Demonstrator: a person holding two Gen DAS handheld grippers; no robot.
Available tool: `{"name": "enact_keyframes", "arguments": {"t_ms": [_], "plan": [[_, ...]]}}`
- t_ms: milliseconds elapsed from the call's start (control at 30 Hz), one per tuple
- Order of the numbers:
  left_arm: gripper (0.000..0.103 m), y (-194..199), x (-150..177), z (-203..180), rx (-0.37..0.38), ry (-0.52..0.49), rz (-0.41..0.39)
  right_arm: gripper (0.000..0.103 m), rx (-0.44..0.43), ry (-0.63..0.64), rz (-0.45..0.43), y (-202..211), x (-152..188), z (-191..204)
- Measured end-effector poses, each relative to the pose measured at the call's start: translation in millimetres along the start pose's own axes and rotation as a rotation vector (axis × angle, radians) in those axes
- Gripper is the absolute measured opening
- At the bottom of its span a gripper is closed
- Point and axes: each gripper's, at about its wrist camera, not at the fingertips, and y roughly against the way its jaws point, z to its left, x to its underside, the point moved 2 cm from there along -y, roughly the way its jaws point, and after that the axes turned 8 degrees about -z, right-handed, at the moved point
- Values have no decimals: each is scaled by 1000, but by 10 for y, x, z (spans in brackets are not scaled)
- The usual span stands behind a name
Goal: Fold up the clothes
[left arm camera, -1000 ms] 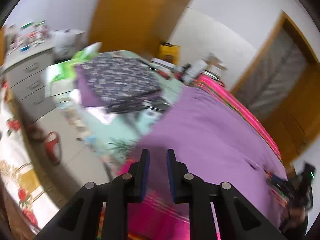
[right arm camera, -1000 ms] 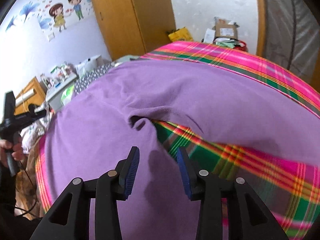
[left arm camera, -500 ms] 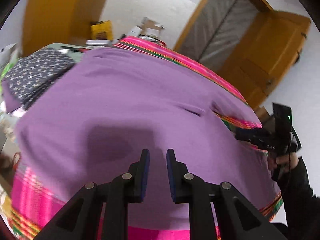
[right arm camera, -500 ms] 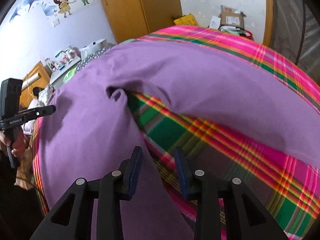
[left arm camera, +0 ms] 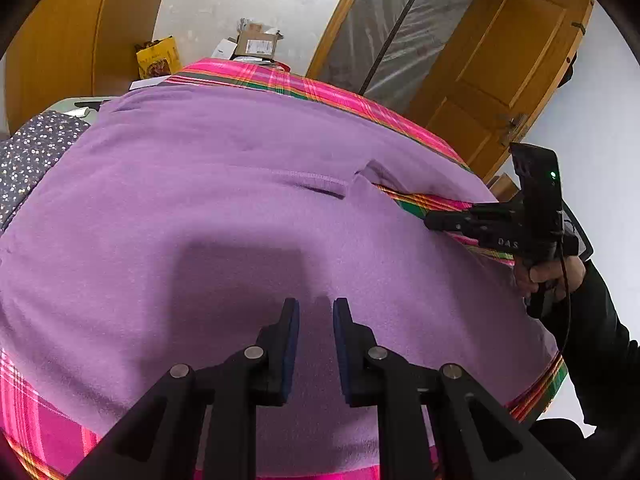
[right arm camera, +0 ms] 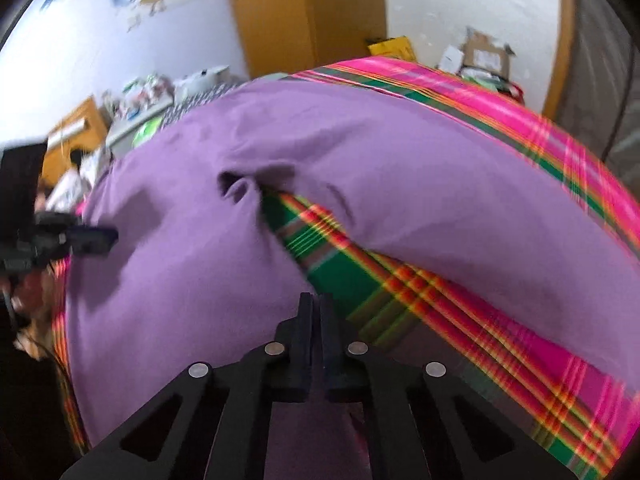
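Jaws of my right gripper [right arm camera: 316,300] are together at the purple garment's [right arm camera: 192,280] edge; I cannot tell whether cloth is pinched. Jaws of my left gripper [left arm camera: 316,308] stand apart, nothing between them, garment spread just below and ahead on the plaid bed [left arm camera: 40,412].
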Motion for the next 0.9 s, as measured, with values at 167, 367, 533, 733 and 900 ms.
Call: {"name": "enact_keyframes", "arguments": {"t_ms": [167,367,533,733,900], "plan": [[17,6,-8,-21,-3,-13,6,5,47,-65,-33,179,21,-170],[17,-22,-11,-157,23,-52,11,30,87,-98,-64,739,339,-365],[17,-50,24,-322,61,-94,30,30,75,-110,-17,857,671,-320],[17,-68,73,-435,75,-112,50,25,43,-80,11,803,786,-276],[17,-47,97,-471,73,-114,53,3,59,-37,-1,791,775,-195]]}}
